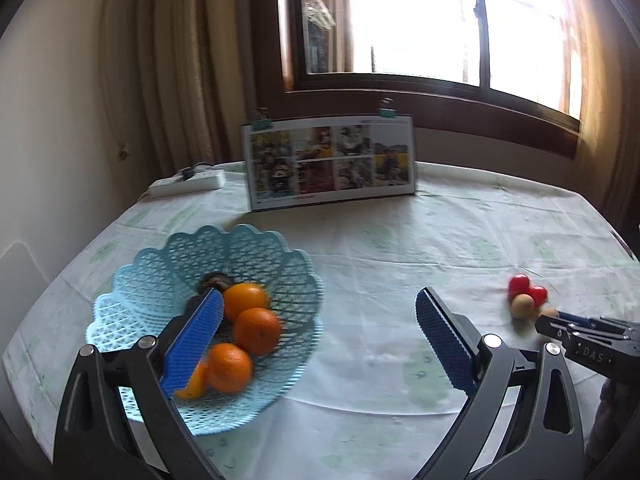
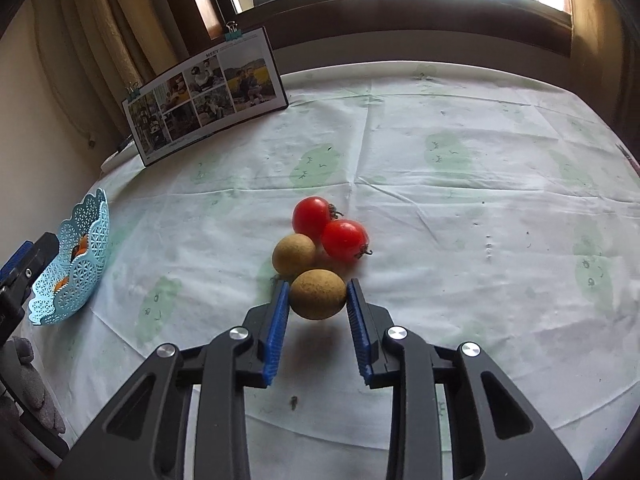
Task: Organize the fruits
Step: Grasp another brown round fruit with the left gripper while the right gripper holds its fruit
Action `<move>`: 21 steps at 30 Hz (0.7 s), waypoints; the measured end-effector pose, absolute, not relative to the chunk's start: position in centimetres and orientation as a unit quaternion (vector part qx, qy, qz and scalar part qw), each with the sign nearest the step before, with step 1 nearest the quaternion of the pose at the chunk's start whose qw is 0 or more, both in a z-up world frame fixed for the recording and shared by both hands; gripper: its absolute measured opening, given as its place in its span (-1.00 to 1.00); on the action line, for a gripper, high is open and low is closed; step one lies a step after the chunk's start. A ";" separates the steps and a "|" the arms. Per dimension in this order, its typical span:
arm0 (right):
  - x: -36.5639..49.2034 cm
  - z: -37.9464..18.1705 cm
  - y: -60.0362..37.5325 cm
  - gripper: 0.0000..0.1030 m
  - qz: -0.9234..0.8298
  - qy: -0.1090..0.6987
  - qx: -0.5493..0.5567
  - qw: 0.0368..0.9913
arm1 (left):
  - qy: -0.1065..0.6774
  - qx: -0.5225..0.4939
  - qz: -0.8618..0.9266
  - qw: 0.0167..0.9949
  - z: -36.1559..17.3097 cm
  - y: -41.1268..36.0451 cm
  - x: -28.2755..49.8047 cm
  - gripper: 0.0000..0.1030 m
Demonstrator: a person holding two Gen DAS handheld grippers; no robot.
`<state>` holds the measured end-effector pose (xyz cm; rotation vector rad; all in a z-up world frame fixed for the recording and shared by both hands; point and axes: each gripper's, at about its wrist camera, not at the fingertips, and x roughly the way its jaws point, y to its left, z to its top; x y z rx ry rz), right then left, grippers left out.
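A light-blue lattice basket (image 1: 120,312) (image 2: 86,216) on the left of the table holds several oranges (image 1: 257,330) and a dark object (image 1: 216,279). My left gripper (image 1: 318,298) hangs open above the basket's right side, nothing between its pads. One pad (image 1: 196,340) partly hides an orange. At the right lie two red tomatoes (image 2: 312,214) (image 2: 344,240) (image 1: 520,284) and a brown round fruit (image 2: 294,254) (image 1: 523,306), touching one another. My right gripper (image 2: 318,287) (image 1: 560,322) is shut on a second brown round fruit (image 2: 318,296), whose shadow falls on the cloth below.
A white cloth with pale green prints (image 2: 440,200) covers the table. A clipped photo board (image 1: 332,162) (image 2: 208,96) stands at the back, with a white power strip (image 1: 188,182) to its left. Behind are a curtain and a window. The table's edges curve at left and right.
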<state>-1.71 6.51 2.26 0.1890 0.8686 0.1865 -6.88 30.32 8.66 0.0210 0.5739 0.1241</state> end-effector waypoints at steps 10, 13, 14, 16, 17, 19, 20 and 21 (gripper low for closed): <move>-2.1 2.7 1.7 -0.42 0.052 0.397 0.125 0.908 | 0.322 0.033 -0.053 0.945 7.7 23.4 -4.1 0.91; -2.0 2.6 1.2 -0.42 0.053 0.396 0.136 0.907 | 0.332 0.054 -0.098 0.937 7.0 20.8 -3.5 0.90; -2.1 2.6 1.2 -0.42 0.055 0.396 0.137 0.907 | 0.337 0.064 -0.112 0.933 6.6 19.8 -3.3 0.85; -2.1 2.6 1.2 -0.42 0.059 0.396 0.138 0.906 | 0.351 0.070 -0.137 0.924 5.8 18.6 -2.7 0.75; -2.1 2.5 1.2 -0.42 0.060 0.396 0.139 0.906 | 0.358 0.069 -0.147 0.919 5.5 18.1 -2.5 0.72; -2.2 2.6 1.0 -0.42 0.062 0.396 0.143 0.905 | 0.374 0.065 -0.162 0.911 4.8 17.3 -1.8 0.63; -2.2 2.6 1.0 -0.42 0.062 0.396 0.145 0.905 | 0.381 0.063 -0.168 0.907 4.6 17.1 -1.5 0.57; -2.2 2.6 0.9 -0.42 0.063 0.396 0.146 0.904 | 0.386 0.062 -0.172 0.904 4.3 16.8 -1.3 0.56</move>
